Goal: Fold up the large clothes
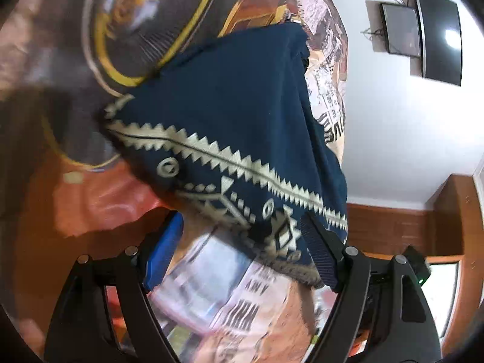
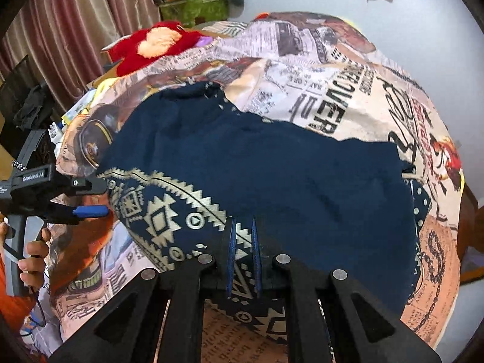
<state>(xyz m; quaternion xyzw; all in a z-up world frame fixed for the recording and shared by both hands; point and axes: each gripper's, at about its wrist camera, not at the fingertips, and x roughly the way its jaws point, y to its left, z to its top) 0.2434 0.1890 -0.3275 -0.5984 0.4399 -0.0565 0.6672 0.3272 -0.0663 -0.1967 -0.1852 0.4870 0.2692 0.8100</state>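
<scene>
Right tool clamps the garment at its patterned hem; left tool gapes (soft, limp cloth; grip corners).

A large navy-blue knitted garment with a cream zigzag-and-diamond border band lies spread, slightly rumpled, across a bed, its patterned edge toward the near side.

Readable: "GenRobot AI" in white on the black body of the left claw. Large black letters "OVER" printed on the newspaper-pattern bedspread; smaller print there too blurred to read.
</scene>
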